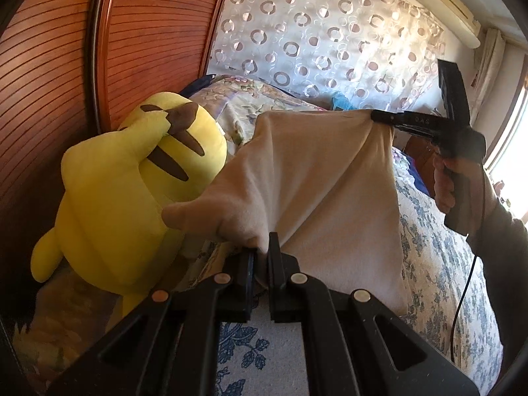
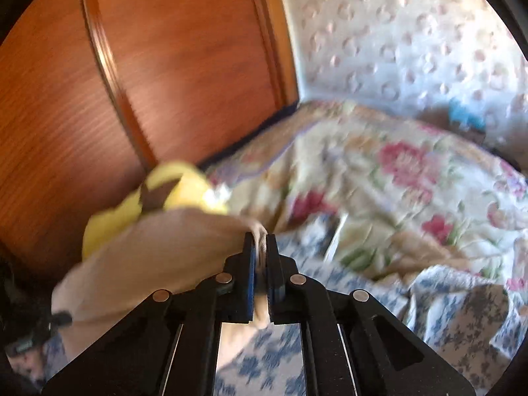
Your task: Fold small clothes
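Note:
A small cream-coloured garment (image 1: pixel 316 178) hangs stretched in the air between my two grippers, above the bed. My left gripper (image 1: pixel 262 250) is shut on its near corner. My right gripper (image 1: pixel 376 116) shows at the right in the left wrist view, shut on the far corner. In the blurred right wrist view, my right gripper (image 2: pixel 260 244) pinches the cloth (image 2: pixel 158 257), which runs off to the left towards the left gripper (image 2: pixel 61 318).
A yellow plush toy (image 1: pixel 132 191) lies on the bed against the wooden wardrobe (image 1: pixel 66 66). The bedspread (image 1: pixel 445 280) has blue flowers; a floral quilt (image 2: pixel 396 181) lies behind. A patterned curtain (image 1: pixel 330 33) hangs at the back.

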Motion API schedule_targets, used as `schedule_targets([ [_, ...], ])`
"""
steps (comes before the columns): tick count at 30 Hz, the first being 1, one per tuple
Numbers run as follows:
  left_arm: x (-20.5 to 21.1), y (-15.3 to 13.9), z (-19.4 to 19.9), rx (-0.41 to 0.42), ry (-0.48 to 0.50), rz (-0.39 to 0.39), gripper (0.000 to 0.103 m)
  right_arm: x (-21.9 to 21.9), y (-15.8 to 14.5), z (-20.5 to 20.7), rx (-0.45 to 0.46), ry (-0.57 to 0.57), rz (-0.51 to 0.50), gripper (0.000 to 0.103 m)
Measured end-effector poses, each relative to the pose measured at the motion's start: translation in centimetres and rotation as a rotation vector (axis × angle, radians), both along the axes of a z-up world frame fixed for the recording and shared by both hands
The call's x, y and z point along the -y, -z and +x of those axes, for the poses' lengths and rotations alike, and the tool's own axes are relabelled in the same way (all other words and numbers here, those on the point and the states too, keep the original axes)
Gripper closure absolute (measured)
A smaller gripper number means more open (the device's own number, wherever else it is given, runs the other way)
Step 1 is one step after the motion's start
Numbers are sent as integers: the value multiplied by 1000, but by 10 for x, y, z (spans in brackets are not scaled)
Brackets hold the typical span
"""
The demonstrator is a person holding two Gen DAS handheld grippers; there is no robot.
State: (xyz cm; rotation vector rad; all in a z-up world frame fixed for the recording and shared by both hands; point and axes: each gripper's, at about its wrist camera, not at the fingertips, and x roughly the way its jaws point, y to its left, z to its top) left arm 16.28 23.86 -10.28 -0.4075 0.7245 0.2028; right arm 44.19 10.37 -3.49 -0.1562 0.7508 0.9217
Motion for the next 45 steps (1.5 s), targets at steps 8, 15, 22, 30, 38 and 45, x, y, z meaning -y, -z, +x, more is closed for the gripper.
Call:
schedule_targets([
  [8,5,-5,-1,-24,8,54,93,-2,-6,-9,49,4,-59,42],
  [15,16,-22,-15,-6,18,144,93,15,-6,-27,53,8,-75,36],
  [22,37,-40,-27,16,60,254,78,42,-19,-74,63,14,-51,26],
  [30,69,-69,-45,96,130,281,63,81,-39,-135,91,35,-7,20],
  [38,111,-95,-59,160,198,304,59,132,-50,-192,127,100,10,17],
  [45,149,-102,-62,174,256,315,59,184,-53,-234,142,202,27,16],
])
